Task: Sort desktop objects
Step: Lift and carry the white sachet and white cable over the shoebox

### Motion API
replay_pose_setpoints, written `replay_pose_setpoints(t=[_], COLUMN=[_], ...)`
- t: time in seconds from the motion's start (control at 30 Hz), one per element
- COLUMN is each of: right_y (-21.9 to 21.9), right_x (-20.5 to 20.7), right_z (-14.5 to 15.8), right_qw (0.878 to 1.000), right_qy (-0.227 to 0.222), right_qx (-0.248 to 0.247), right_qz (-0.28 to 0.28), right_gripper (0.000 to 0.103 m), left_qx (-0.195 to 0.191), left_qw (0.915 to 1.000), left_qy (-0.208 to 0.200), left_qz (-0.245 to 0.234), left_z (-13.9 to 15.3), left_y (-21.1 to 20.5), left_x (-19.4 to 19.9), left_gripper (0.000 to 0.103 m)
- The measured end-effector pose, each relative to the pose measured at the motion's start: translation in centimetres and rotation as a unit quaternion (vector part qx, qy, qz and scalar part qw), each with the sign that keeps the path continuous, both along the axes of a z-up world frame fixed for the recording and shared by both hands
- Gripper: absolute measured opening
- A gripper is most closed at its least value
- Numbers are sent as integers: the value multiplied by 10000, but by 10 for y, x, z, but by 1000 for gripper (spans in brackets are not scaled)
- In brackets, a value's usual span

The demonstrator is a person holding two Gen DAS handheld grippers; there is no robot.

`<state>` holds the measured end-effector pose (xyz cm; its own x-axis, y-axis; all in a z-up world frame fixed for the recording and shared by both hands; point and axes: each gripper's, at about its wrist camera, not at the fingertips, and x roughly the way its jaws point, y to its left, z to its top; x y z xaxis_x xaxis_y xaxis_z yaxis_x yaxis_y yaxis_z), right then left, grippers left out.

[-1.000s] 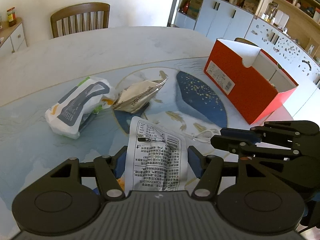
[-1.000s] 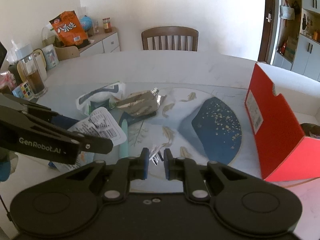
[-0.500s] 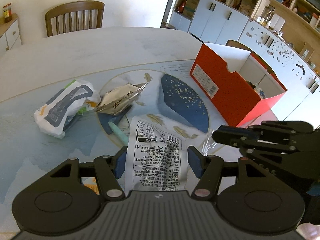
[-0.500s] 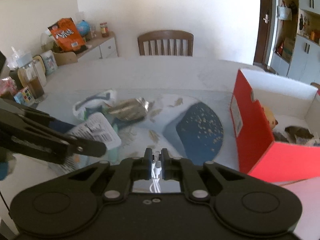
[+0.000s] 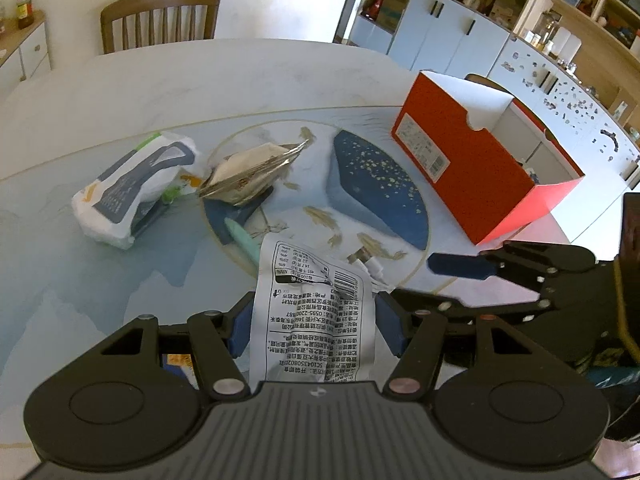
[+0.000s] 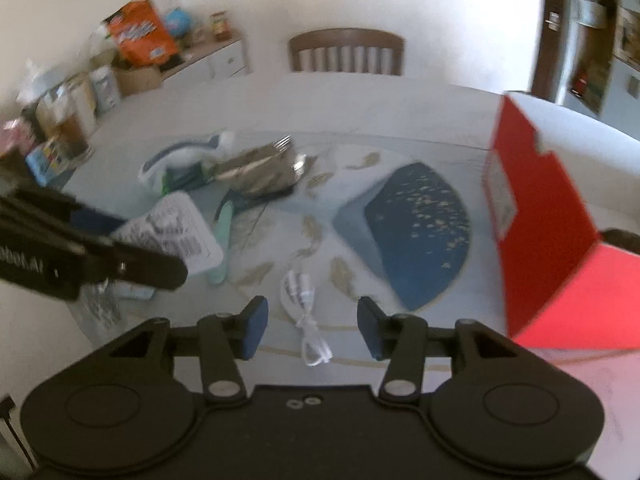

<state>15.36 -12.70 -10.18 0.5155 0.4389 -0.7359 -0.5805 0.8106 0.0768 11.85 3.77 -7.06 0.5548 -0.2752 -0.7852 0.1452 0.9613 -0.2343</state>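
Observation:
My left gripper [image 5: 314, 330] is shut on a white snack packet [image 5: 312, 312] printed with black text, held above the table; both show in the right wrist view [image 6: 176, 232]. My right gripper [image 6: 312, 326] is open above a coiled white cable [image 6: 304, 312] lying on the table; the cable also shows in the left wrist view [image 5: 374, 270]. A red open box [image 5: 472, 168] stands at the right. A silver foil pouch [image 5: 252, 174], a white tissue pack [image 5: 132, 192] and a mint-green pen [image 5: 244, 240] lie on the table.
The table has a blue fish-pattern mat [image 5: 376, 192]. A wooden chair [image 5: 160, 20] stands at the far side. A counter with snack bags and jars [image 6: 136, 40] is at the left; cabinets [image 5: 460, 36] are behind the box.
My right gripper was shut on the white cable and lifted; now it is open and the cable lies on the table. The left gripper still holds the packet.

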Motion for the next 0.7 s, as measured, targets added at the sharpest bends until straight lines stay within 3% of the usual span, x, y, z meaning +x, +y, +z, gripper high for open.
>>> replay_pose_setpoints(t=[0.3, 0.37, 0.47, 0.7], right_y=[21, 20, 22, 18], right_x=[1, 0, -1, -2], right_z=[-25, -25, -24, -14], right_qw=[9988, 9989, 9988, 9984], right_qy=[-203, -195, -198, -287], right_qx=[-400, -359, -386, -472], right_qz=[207, 221, 216, 110], right_gripper=[45, 36, 14, 10], left_qx=[-40, -60, -78, -113], left_qw=[10000, 10000, 9999, 9999], left_qy=[65, 73, 85, 69], left_qz=[28, 33, 25, -26], left_z=[-5, -6, -6, -3], left_y=[6, 6, 6, 1], left_x=[-2, -2, -2, 0], left_gripper=[62, 62, 62, 62])
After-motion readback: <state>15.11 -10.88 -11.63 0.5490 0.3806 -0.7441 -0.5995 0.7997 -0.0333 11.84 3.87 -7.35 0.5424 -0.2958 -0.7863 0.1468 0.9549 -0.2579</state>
